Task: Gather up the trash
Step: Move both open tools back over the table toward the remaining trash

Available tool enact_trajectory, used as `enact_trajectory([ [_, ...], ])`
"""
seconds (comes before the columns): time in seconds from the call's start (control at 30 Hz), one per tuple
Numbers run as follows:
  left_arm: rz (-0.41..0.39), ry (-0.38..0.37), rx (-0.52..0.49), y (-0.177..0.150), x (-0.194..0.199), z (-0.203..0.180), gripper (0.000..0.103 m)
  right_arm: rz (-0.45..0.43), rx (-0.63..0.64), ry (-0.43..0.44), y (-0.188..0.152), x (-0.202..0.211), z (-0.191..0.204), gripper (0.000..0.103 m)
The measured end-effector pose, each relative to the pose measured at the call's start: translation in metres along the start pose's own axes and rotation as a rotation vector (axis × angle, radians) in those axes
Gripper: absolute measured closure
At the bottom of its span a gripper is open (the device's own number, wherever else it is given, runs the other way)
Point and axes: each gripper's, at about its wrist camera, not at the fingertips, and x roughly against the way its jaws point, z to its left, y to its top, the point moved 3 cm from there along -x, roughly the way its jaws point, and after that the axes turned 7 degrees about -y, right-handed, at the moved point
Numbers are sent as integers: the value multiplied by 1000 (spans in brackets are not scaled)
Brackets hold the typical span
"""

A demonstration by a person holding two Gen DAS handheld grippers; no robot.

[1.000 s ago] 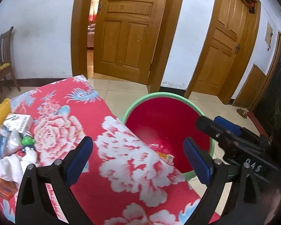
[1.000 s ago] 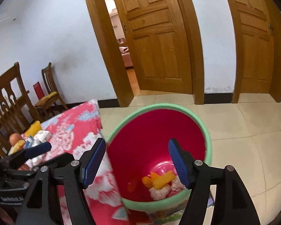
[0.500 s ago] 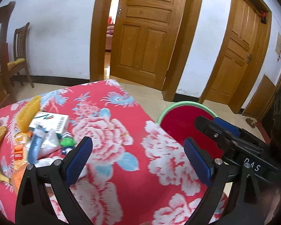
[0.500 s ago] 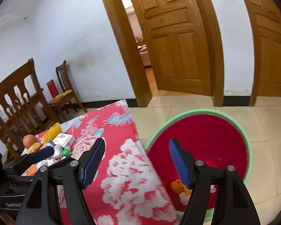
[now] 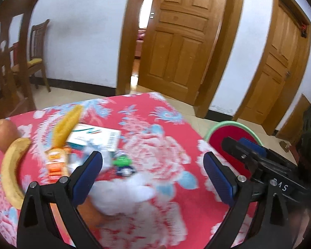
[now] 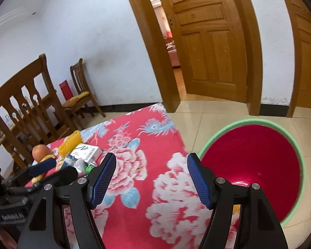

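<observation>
A red bin with a green rim [image 6: 257, 164] stands on the floor at the table's right edge; it also shows in the left wrist view [image 5: 226, 132]. On the red floral tablecloth [image 5: 155, 137] lies a pile: a crumpled white tissue [image 5: 122, 193], a white carton [image 5: 95, 137], an orange packet [image 5: 56, 161], a small green toy [image 5: 121, 161], a yellow corn-like piece [image 5: 67, 124], a banana [image 5: 10, 174] and a round orange fruit [image 5: 2, 134]. My left gripper [image 5: 153, 176] is open and empty above the tissue. My right gripper [image 6: 151, 182] is open and empty over the cloth, left of the bin.
Wooden chairs [image 6: 31, 112] stand behind the table at the left. An open wooden door [image 5: 176, 41] and a closed one [image 5: 280, 66] are in the far wall. Tiled floor [image 6: 228, 114] lies beyond the bin.
Both grippers have swung left, away from the bin and toward the pile on the table. The bin has slid to the right in both views. Both stay open and empty.
</observation>
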Motion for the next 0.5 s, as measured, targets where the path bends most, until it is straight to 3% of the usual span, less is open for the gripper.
enact_trajectory([
  [0.3, -10, 106, 38, 1, 18, 77, 7, 42, 35, 48, -2, -27, 44, 30],
  [0.5, 31, 187, 82, 8, 6, 125, 7, 88, 32, 87, -4, -52, 71, 30],
])
